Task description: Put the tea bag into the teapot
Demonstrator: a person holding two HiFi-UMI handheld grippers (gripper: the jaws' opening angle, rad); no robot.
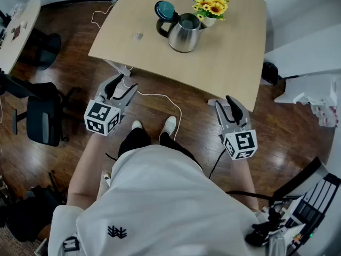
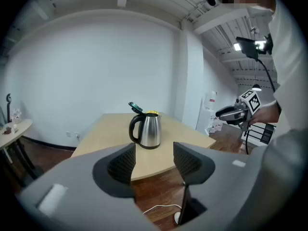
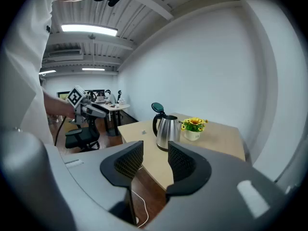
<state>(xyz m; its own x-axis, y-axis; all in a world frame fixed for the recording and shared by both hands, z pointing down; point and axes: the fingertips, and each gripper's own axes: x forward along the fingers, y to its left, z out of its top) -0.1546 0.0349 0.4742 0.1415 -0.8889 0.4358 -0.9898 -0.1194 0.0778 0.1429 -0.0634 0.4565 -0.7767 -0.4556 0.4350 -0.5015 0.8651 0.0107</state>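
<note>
A steel teapot [image 1: 185, 33] with a black handle stands on the wooden table [image 1: 224, 63], its teal lid [image 1: 164, 8] flipped open. The small tea bag [image 1: 138, 36] lies on the table left of it. My left gripper [image 1: 124, 84] is held over the floor before the table's near edge, open and empty. My right gripper [image 1: 221, 102] is also short of the table, open with nothing between its jaws. In the left gripper view the teapot [image 2: 147, 130] shows beyond the open gripper [image 2: 154, 159]. In the right gripper view the teapot [image 3: 167, 131] and tea bag [image 3: 144, 132] lie past the gripper [image 3: 154, 161].
A pot of yellow flowers [image 1: 211, 7] stands right behind the teapot. A white cable [image 1: 160, 97] runs over the wooden floor by the person's feet. A black office chair [image 1: 43, 119] is at the left, a round table [image 1: 18, 28] further left, white furniture [image 1: 303, 63] at the right.
</note>
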